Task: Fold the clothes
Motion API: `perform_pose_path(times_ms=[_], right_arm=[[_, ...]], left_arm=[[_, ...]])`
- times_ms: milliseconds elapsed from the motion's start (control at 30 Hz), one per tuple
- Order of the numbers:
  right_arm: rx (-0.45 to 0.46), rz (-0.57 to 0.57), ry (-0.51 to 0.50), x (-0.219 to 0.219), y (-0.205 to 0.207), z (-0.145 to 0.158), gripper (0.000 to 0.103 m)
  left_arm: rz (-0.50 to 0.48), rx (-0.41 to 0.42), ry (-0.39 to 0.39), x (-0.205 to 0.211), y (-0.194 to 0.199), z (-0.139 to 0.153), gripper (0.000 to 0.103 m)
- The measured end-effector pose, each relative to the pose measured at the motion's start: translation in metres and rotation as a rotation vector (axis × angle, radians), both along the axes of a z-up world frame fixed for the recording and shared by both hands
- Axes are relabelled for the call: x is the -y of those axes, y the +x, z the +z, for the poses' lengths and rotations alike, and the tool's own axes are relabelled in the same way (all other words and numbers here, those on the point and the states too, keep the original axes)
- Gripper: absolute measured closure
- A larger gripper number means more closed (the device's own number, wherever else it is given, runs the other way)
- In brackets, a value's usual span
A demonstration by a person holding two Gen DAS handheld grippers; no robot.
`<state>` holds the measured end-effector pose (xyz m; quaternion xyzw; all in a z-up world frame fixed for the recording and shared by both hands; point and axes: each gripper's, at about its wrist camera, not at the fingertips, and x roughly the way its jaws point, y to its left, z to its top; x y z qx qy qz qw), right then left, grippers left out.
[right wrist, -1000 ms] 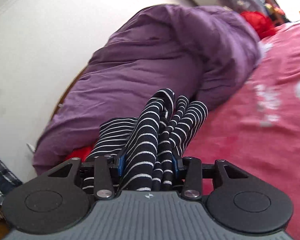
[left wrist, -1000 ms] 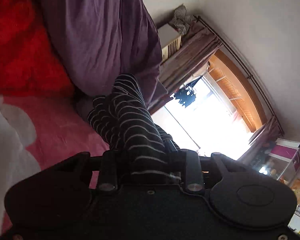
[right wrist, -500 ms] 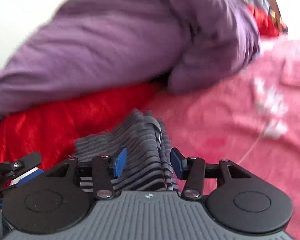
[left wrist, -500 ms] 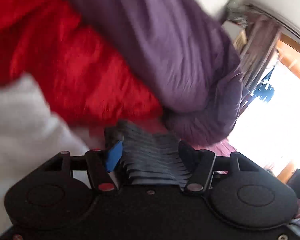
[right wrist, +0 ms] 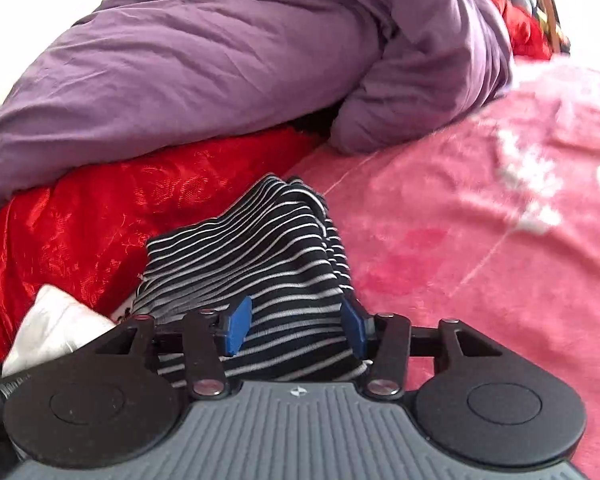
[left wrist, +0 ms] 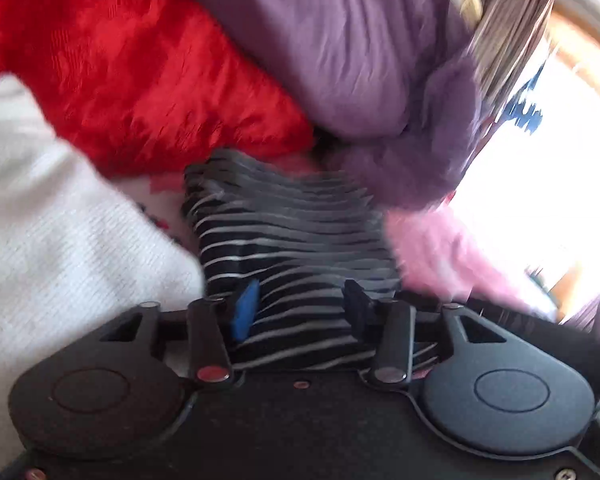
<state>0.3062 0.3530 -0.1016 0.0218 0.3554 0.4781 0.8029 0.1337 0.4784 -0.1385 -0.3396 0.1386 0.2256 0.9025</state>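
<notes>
A black-and-white striped garment (right wrist: 260, 256) is seen lying bunched on the pink blanket (right wrist: 480, 240), its far end just short of the red satin cloth (right wrist: 100, 216).

Right gripper (right wrist: 296, 322): jaws are opening. The striped garment lies between the blue pads (right wrist: 236, 326); a narrow gap shows at each side, so no pressing is seen.

Left gripper (left wrist: 300, 312): jaws are likewise opening. The same garment (left wrist: 288, 236) runs between the two fingers, with fabric loose and slack rather than pinched. The view is motion-blurred, so fine contact cannot be told.

Beyond the garment, the red satin cloth is overlain by a purple duvet (right wrist: 220, 60). To the garment's left, a white knitted item (left wrist: 52, 232) is noted, touching its edge. Behind the duvet a bright window (left wrist: 540, 168) is seen, blown out.
</notes>
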Motion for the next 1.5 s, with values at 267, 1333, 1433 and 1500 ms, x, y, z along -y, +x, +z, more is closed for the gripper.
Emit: perform_pose_path(times_ms=[267,1333,1433,1500], right_arm=[[0.106,-0.172,-0.119,0.088,-0.03,0.055,0.027],[0.197,-0.773,-0.265,0.565,-0.313,0.155,0.0],[0.205,-0.812,-0.277,0.57,-0.319,0.142,0.0],[0.197,-0.849,-0.258,0.572,-0.322,0.131,0.0]], left_arm=[[-0.087,0.055,0.109,0.037,0.001,0.038,0.023],[-0.782,0.07,0.375,0.43,-0.132,0.169,0.0],[-0.797,0.041,0.393,0.442,-0.138,0.167,0.0],[-0.786,0.021,0.415,0.447,-0.144,0.163,0.0]])
